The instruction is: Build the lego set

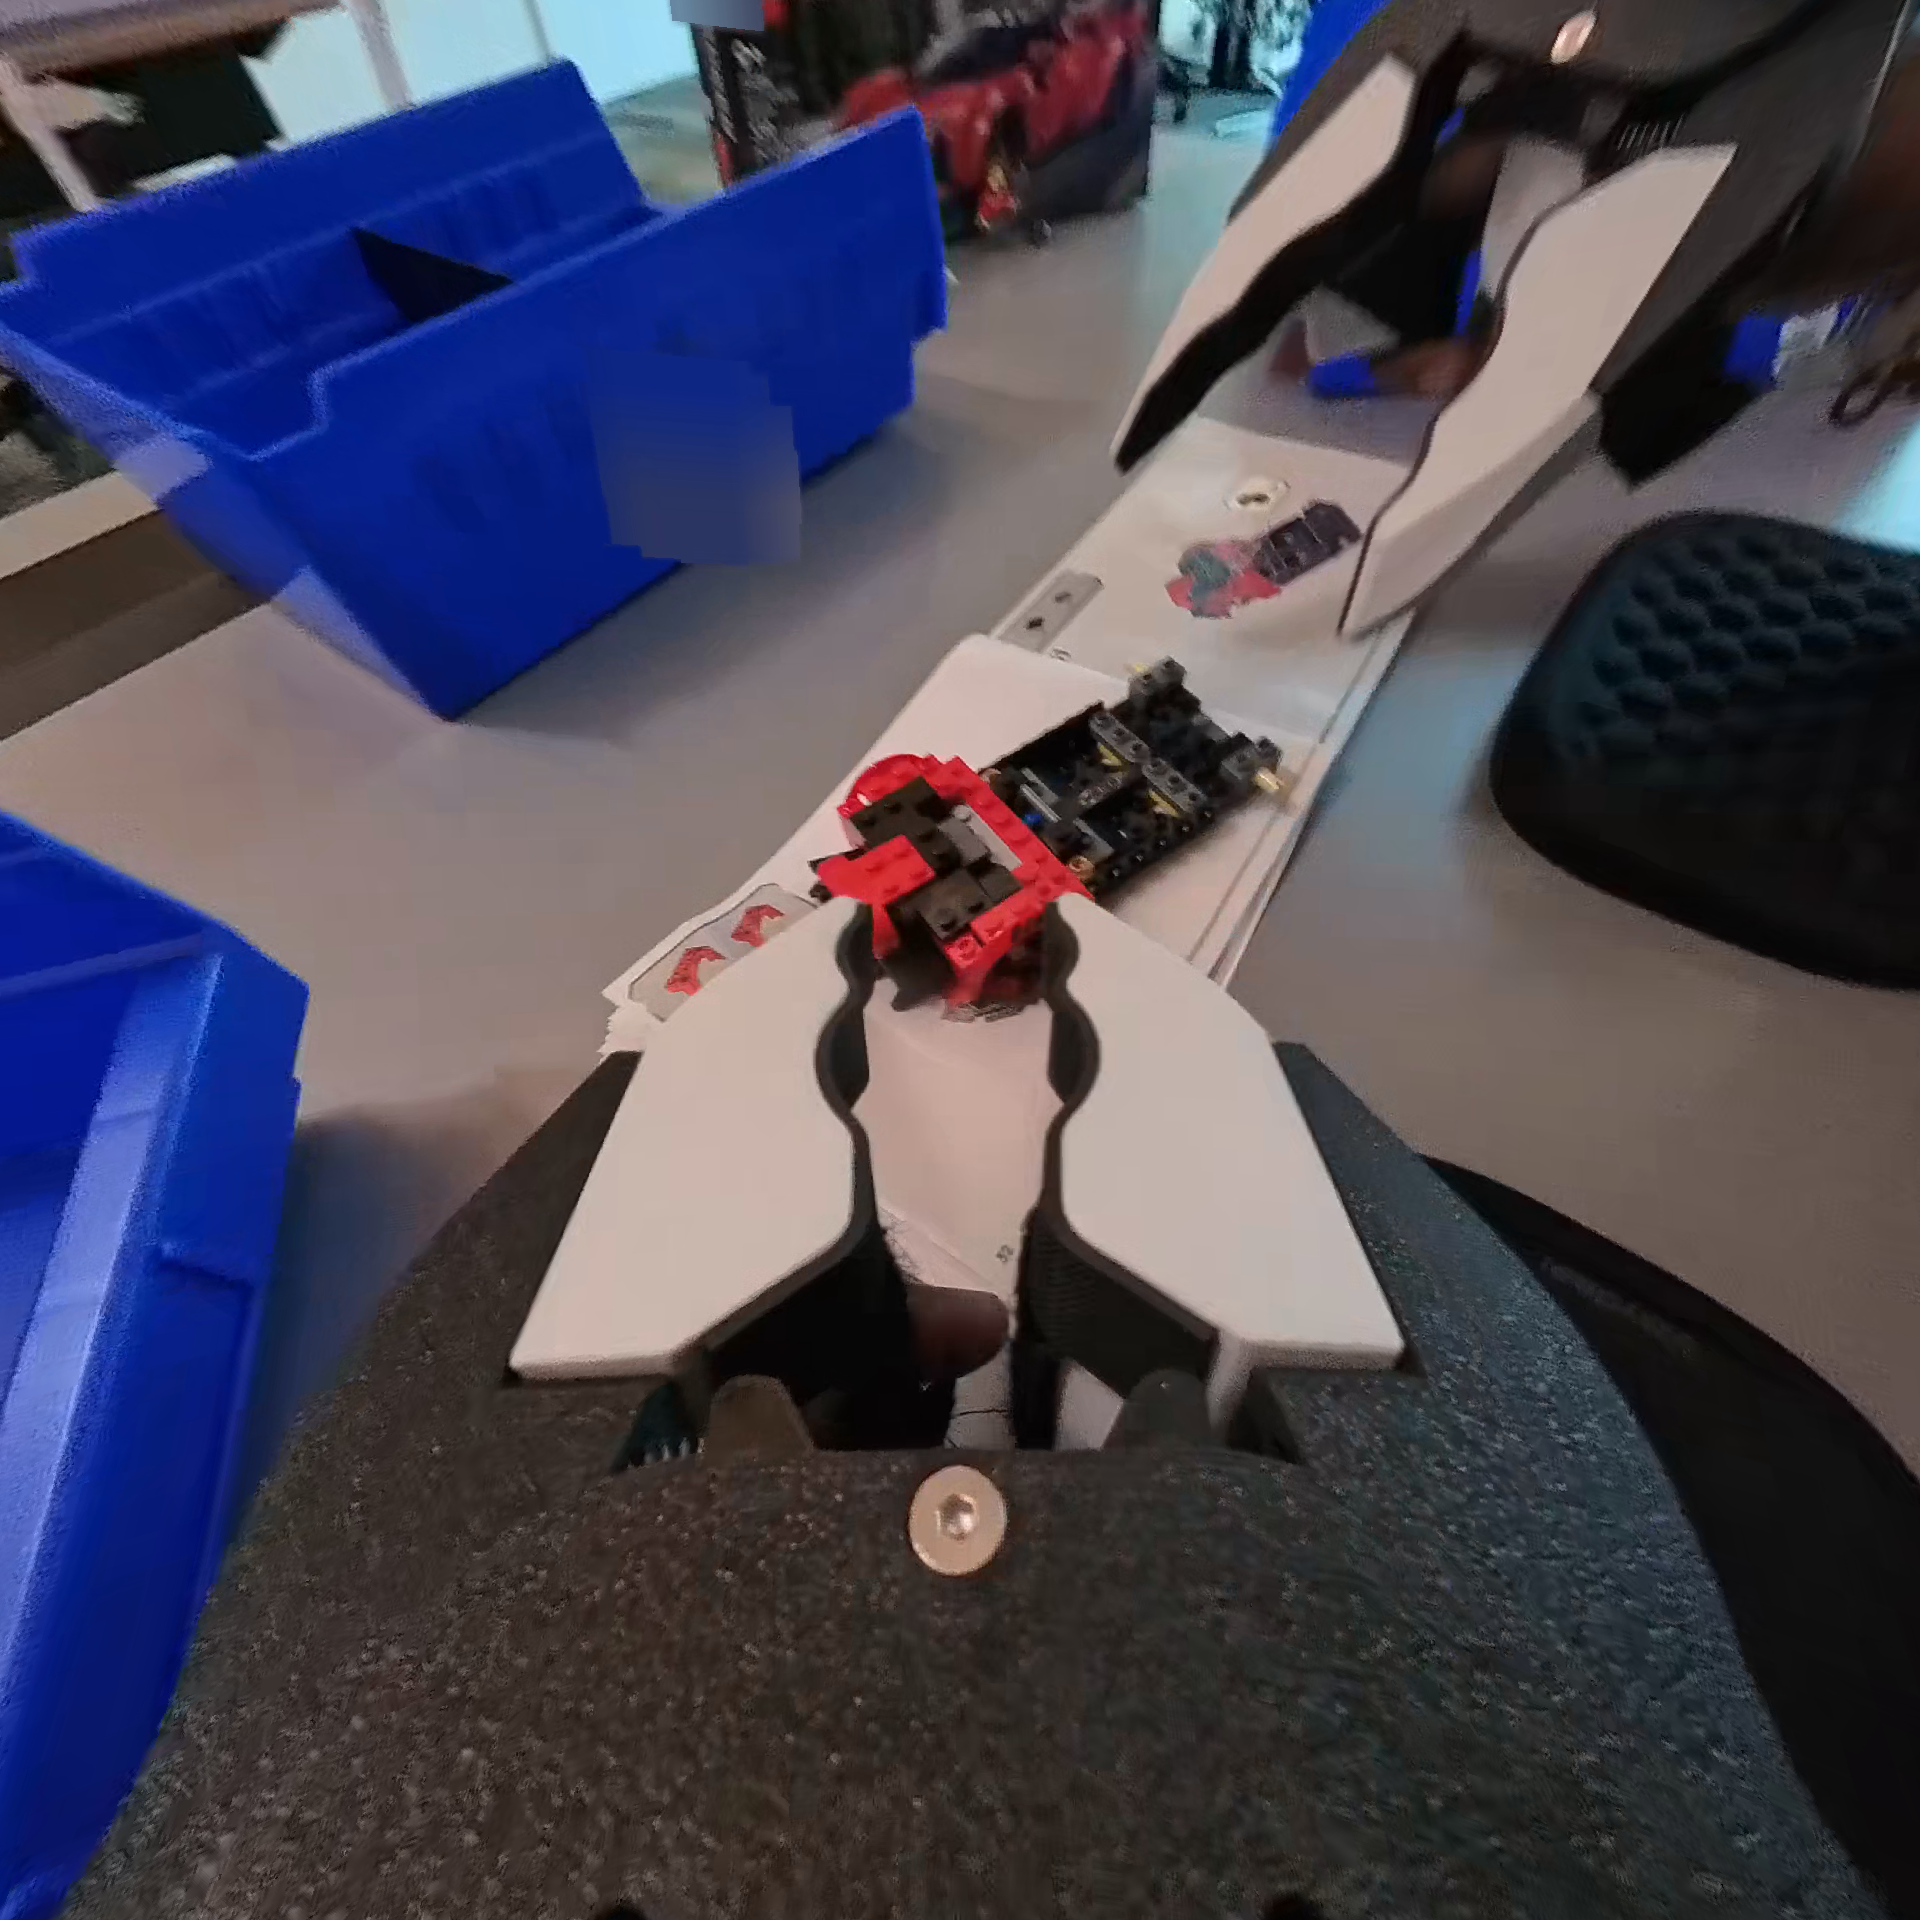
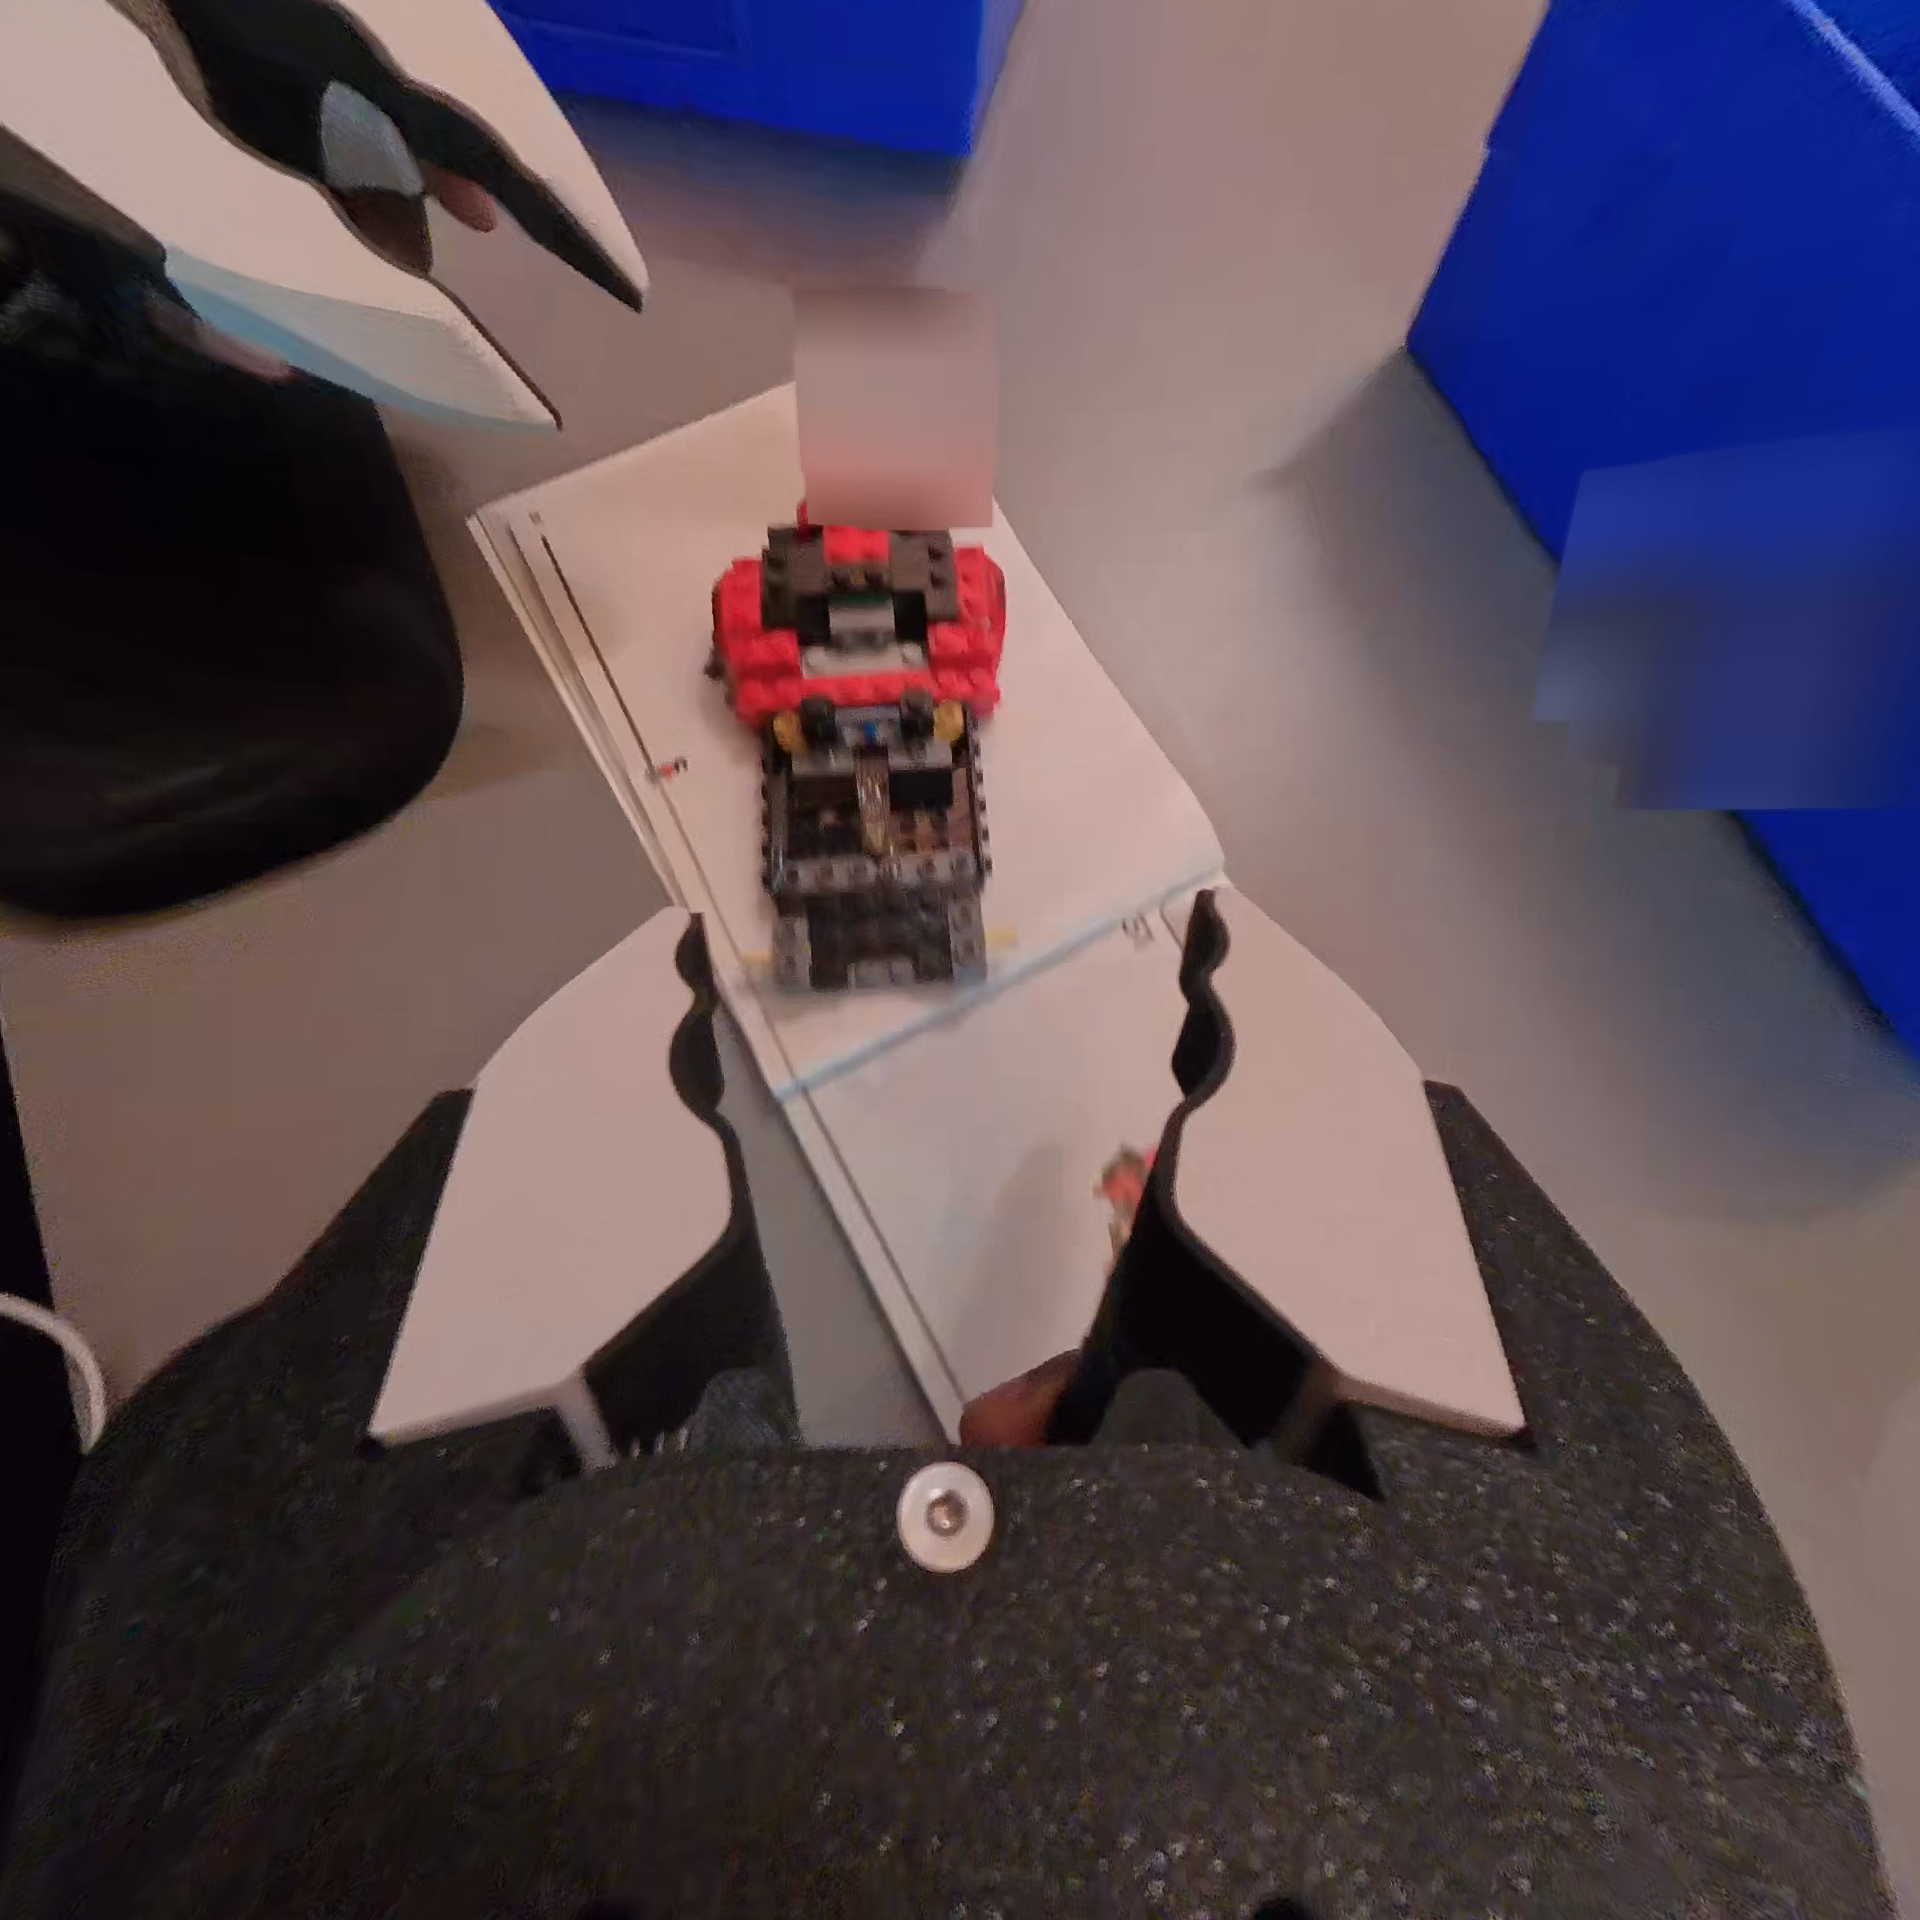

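Smooth pale grey worktop (image 1: 1455,1039), matte. Two glossy blue plastic bins: one far left (image 1: 468,364) with stepped walls, one at near left edge (image 1: 104,1247). Black honeycomb-textured pad (image 1: 1714,748) on right side. Red printed box (image 1: 935,114) at back, blurred.

Open instruction booklet (image 1: 1039,707), flat white pages, lying on worktop between bins and pad. Lego model (image 1: 1039,821) sitting on booklet: blocky, studded red front section with black plates, open black frame behind it.

Left hand-held gripper (image 1: 951,935): white flat fingers with wavy black rubber inner edges, grainy black body. Tips either side of model's red end, jaws parted; contact unclear, cannot tell if gripping.

Right hand-held gripper (image 2: 945,925): same build, jaws spread wide, holding nothing, hovering over booklet just short of model's black rear end.
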A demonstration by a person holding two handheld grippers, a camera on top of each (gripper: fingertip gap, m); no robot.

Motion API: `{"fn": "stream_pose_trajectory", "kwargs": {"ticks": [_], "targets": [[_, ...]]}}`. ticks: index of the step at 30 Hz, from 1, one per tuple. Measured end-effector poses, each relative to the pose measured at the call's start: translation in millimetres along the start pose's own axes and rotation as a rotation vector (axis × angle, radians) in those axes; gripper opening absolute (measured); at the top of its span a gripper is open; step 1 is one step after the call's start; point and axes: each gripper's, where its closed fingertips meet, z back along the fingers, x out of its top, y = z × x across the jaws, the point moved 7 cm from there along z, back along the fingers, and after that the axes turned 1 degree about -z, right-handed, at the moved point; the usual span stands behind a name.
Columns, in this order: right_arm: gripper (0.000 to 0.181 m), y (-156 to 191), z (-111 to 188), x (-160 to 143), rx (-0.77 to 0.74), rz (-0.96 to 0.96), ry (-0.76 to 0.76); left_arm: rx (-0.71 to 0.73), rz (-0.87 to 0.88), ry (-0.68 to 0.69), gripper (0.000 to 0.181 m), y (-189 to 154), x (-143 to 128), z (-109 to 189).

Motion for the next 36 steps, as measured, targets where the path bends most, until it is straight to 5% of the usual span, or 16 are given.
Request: {"fn": "stream_pose_trajectory", "kwargs": {"ticks": [4, 8, 11, 13, 20, 25, 32, 36], "targets": [[0.054, -2, 32, -28, -0.019, -0.04, -0.121, -0.04, -0.079, 0.085, 0.034, -8, 8, -5], [0.04, 2, 41, -45, 0.023, -0.099, -0.24, -0.038, -0.139, 0.118, 0.002, -13, 18, -8], [0.006, 2, 43, -56, 0.013, -0.077, -0.282, -0.003, -0.071, 0.061, 0.0, -14, 25, -14], [0.0, 2, 45, -60, -0.001, -0.074, -0.371, 0.023, -0.015, -0.024, 0.0, -14, 31, -18], [0.001, -5, 56, -67, -0.09, -0.1, -0.572, 0.073, 0.069, -0.099, 0.003, -7, 19, -30], [0.004, -19, 69, -80, -0.344, -0.16, -0.601, 0.175, 0.028, -0.275, 0.009, -1, 22, -23], [0.01, -34, 88, -92, -0.403, -0.323, -0.755, 0.127, 0.042, -0.239, 0.017, -1, 19, -29], [0.045, -35, 90, -90, -0.374, -0.312, -0.809, 0.133, 0.038, -0.236, 0.035, 0, 19, -29]]}}
